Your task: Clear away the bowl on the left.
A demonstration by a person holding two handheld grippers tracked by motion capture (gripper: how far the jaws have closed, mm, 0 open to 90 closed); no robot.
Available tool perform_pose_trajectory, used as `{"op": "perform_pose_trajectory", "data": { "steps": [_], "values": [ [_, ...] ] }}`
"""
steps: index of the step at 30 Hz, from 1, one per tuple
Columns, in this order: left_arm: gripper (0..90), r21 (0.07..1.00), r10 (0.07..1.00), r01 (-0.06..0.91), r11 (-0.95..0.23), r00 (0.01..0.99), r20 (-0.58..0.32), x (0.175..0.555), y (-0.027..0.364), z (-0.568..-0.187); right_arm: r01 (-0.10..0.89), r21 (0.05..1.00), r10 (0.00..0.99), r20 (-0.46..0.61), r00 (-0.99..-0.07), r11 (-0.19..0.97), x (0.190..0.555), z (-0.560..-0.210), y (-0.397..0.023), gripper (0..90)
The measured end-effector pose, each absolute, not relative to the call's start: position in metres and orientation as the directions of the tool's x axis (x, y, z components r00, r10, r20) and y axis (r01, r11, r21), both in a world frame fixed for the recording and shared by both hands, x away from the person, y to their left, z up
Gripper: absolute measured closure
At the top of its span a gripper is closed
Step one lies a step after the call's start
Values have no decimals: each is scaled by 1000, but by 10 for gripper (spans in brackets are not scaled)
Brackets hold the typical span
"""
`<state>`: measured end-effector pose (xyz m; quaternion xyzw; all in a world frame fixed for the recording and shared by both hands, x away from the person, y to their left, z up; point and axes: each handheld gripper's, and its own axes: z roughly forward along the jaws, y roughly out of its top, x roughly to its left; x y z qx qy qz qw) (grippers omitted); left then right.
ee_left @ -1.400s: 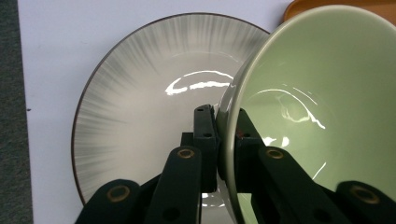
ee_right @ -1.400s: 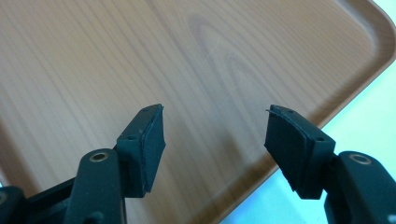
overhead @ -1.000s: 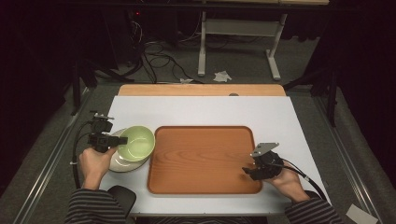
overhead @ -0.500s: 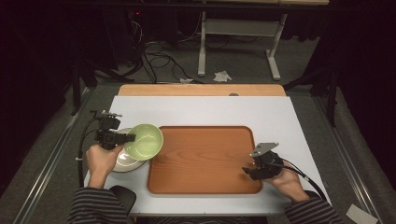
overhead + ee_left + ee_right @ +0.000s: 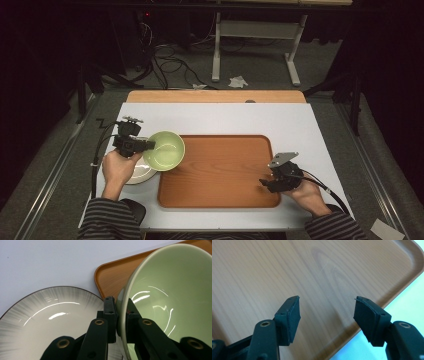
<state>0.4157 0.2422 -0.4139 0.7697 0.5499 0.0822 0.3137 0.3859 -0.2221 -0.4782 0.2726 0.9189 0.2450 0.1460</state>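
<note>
High view: left claw (image 5: 150, 145) grips the green bowl (image 5: 166, 150) by its rim, lifted off the plate (image 5: 137, 174) at the tray's (image 5: 220, 197) edge; setting down remains. Right claw (image 5: 263, 183) waits wide.

green bowl (image 5: 172, 297): cut off right | white plate (image 5: 45, 322): partly hidden

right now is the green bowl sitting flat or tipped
Tipped. The left gripper is clamped on the green bowl's rim, holding it tilted over the tray's left edge, off the white plate.
</note>
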Motion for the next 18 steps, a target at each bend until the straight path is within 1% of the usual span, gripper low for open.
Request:
{"op": "perform_pose_trajectory", "data": {
  "steps": [5, 12, 14, 18],
  "values": [
    [842, 588, 879, 779, -217, 418, -230, 415, 232, -408, 427, 527, 570, -138, -810, 735, 386, -478, -221, 395],
    [842, 598, 853, 757, -263, 473, -223, 418, 211, -403, 429, 525, 571, -138, -810, 735, 386, -478, -221, 395],
    [842, 594, 843, 758, -270, 484, -234, 421, 205, -403, 431, 526, 573, -136, -808, 733, 385, -478, -222, 395],
    [841, 585, 835, 752, -302, 505, -218, 423, 197, -403, 427, 526, 568, -136, -811, 735, 386, -478, -221, 396]
  ]
}}
